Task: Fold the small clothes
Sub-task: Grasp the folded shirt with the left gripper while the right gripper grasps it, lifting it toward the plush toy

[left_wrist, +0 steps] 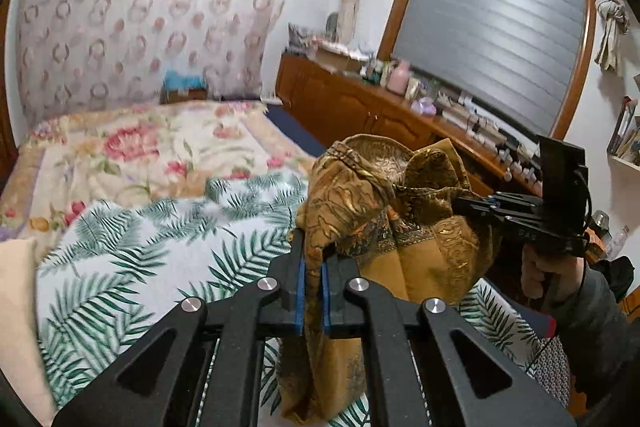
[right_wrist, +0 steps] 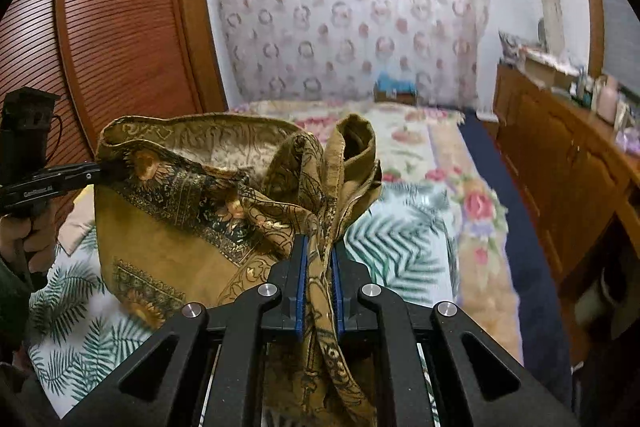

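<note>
A mustard-gold patterned garment [left_wrist: 420, 259] hangs in the air above the bed, held between both grippers. My left gripper [left_wrist: 314, 259] is shut on one bunched edge of it. My right gripper [right_wrist: 320, 259] is shut on another bunched edge; the garment [right_wrist: 172, 227] sags between them with its dark floral border showing. The right gripper also shows in the left wrist view [left_wrist: 472, 205], biting the cloth from the right. The left gripper shows in the right wrist view [right_wrist: 100, 171], at the cloth's left corner.
A bed with a white palm-leaf sheet [left_wrist: 132, 247] and a floral blanket [left_wrist: 140, 147] lies below. A cluttered wooden sideboard [left_wrist: 360, 107] runs along the right under a window. A wooden wardrobe [right_wrist: 112, 27] stands on the left. A patterned curtain [right_wrist: 352, 15] hangs behind.
</note>
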The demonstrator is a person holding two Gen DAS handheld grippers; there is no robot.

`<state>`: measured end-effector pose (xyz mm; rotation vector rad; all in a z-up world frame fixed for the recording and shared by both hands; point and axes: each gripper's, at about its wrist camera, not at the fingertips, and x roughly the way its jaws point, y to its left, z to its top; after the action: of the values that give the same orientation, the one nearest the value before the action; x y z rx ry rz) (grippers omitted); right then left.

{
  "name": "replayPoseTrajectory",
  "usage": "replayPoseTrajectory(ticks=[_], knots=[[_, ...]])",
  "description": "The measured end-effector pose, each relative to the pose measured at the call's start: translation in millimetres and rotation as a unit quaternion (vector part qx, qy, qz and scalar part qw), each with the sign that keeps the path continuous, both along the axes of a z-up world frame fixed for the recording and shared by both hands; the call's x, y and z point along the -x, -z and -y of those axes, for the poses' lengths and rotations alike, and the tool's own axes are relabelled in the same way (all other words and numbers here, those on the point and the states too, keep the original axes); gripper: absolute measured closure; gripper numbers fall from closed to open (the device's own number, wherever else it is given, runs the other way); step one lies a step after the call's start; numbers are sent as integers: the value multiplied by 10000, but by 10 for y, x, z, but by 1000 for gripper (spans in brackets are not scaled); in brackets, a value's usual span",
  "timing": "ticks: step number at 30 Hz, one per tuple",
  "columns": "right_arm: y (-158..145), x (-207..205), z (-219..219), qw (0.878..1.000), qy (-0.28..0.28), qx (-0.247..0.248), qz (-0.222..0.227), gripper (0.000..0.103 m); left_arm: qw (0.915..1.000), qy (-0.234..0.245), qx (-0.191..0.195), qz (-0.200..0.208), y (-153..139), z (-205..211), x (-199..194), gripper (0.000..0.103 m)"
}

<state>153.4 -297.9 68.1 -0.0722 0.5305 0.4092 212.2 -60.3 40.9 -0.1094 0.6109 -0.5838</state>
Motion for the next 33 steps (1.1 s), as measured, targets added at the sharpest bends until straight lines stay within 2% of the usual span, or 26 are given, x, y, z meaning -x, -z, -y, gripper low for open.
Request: replayPoseTrajectory(ticks=[8, 15, 19, 23, 28, 33], knots=[[-108, -16, -334, 9981, -504, 139, 314, 93, 9977, -543, 7, 418, -223, -480, 269, 96], [-208, -288, -911, 9895, -1279, 478, 481, 93, 9903, -1271, 26, 568, -185, -1162, 572, 96], [-282, -463, -1421, 9793, -1789, 755, 576, 93, 9817, -1781, 31, 680, -151, -1567, 750, 96], [-360, -766, -1944, 9677, -2157, 1057, 760, 93, 9682, -2395, 167, 701, -31, -2020, 863, 96], [-480, -934, -2495, 9513, -2631, 1279, 975, 93, 9554, -2881, 269, 584, 172, -2389, 947, 96], [-343, -1182, -2995, 9319, -3075, 1662, 965, 93, 9457, -3227, 216, 319, 516, -2630, 1090, 96]])
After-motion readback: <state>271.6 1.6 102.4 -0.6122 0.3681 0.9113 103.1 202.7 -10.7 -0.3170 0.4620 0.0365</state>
